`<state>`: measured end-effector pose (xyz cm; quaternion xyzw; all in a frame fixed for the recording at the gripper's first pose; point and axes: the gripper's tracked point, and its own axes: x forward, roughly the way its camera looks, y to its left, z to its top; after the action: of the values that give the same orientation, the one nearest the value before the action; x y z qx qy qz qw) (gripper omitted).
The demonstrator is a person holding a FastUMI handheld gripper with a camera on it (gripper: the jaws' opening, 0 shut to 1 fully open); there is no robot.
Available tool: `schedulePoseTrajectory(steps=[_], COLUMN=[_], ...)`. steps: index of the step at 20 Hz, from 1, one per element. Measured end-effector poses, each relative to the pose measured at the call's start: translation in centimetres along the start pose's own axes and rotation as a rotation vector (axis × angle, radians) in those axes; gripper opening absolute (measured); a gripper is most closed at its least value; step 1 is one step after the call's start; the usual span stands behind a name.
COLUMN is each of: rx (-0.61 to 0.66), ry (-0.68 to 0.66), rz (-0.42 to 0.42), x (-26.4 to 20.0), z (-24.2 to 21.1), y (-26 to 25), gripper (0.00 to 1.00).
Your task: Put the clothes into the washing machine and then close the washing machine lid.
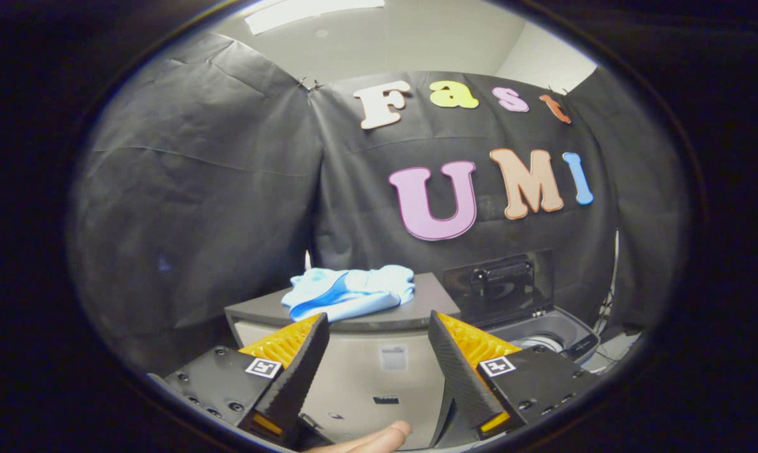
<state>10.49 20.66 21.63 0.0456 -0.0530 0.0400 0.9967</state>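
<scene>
A crumpled light blue garment (348, 291) lies on the flat grey top of a cabinet (416, 308), just beyond my fingertips. My gripper (377, 321) is open, with a wide gap and nothing between its fingers. It hovers in front of the cabinet, a little below the level of its top. To the right of the cabinet stands the washing machine (558, 330). Its dark lid (501, 283) is raised upright against the black cloth wall. The drum opening (538, 343) is partly in sight behind my right finger (457, 358).
The pale front of the cabinet (379, 377) fills the space between my fingers. A person's fingertip (385, 435) shows below, between the finger bases. Black cloth walls (196, 189) close the booth behind and to the left. Cables (605, 314) hang right of the washing machine.
</scene>
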Motion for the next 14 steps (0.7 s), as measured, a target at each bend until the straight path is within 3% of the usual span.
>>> schedulePoseTrajectory(steps=[5, 12, 14], rx=[0.066, 0.090, 0.076], ry=[0.008, 0.153, 0.274], rz=[0.003, 0.014, -0.018], x=[6.2, 17.7, 19.6], z=[2.2, 2.6, 1.2], y=[3.3, 7.6, 7.7], gripper=[0.98, 0.98, 0.98])
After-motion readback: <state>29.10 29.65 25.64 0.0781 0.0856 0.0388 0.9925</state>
